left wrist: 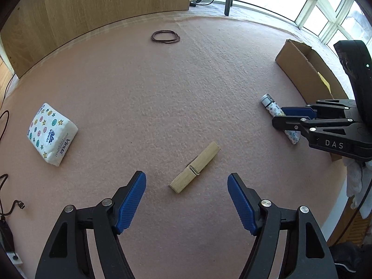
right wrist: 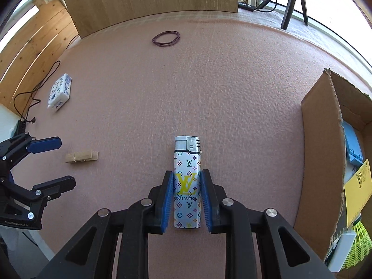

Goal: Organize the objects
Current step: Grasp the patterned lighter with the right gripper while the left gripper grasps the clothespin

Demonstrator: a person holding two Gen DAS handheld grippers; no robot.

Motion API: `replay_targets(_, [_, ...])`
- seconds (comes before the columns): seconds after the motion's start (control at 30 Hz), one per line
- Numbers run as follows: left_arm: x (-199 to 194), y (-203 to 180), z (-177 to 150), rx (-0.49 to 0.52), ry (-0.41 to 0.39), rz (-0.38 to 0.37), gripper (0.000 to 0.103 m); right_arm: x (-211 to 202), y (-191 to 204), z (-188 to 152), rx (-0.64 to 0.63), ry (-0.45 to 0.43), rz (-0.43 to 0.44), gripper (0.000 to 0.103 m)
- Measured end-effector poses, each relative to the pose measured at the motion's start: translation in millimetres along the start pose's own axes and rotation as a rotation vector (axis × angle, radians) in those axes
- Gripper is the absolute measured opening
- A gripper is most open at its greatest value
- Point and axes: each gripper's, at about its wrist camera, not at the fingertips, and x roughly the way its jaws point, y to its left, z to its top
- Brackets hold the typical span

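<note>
Pink felt covers the table, and right in the middle of our right-wrist view lies the lighter, white with a coloured monogram print and a silver cap pointing away from us. Our right gripper has its blue pads pressed against both sides of the lighter's body, jaws narrowed right onto it, lighter flat on the felt. From the left wrist we see that same lighter poking out past the right gripper's fingers.

Over to our left gripper: jaws spread wide, nothing between them, hovering just short of the wooden clothespin, which lies at a slant on the felt, near the fingertips but not touching.

Far left sits a tissue pack, well apart from everything. At the far edge, near the wooden board, we spot a loop of brown rubber bands. On the right stands the cardboard box, open, with a blue item, a yellow card and a green shuttlecock inside.
</note>
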Motion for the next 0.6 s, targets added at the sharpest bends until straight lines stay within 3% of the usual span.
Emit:
replay_targets(0.2, [10.7, -6.7, 7.0, 0.027, 0.011, 0.036, 0.056, -8.1, -2.3, -18.8, 0.022, 0.0, 0.007, 0.021])
replay_targets(0.27, [11.5, -5.7, 9.6, 0.017, 0.007, 0.039, 0.051, -9.8, -3.1, -22.2, 0.025, -0.001, 0.005, 0.021])
replay_targets(0.33, [11.4, -5.9, 10.1, 0.006, 0.002, 0.045, 0.039, -11.2, -1.9, -26.4, 0.027, -0.003, -0.001, 0.021])
replay_targets(0.6, [8.4, -6.3, 4.6, -0.068, -0.017, 0.05, 0.019, -15.9, 0.2, -39.3, 0.019, -0.006, -0.022, 0.021])
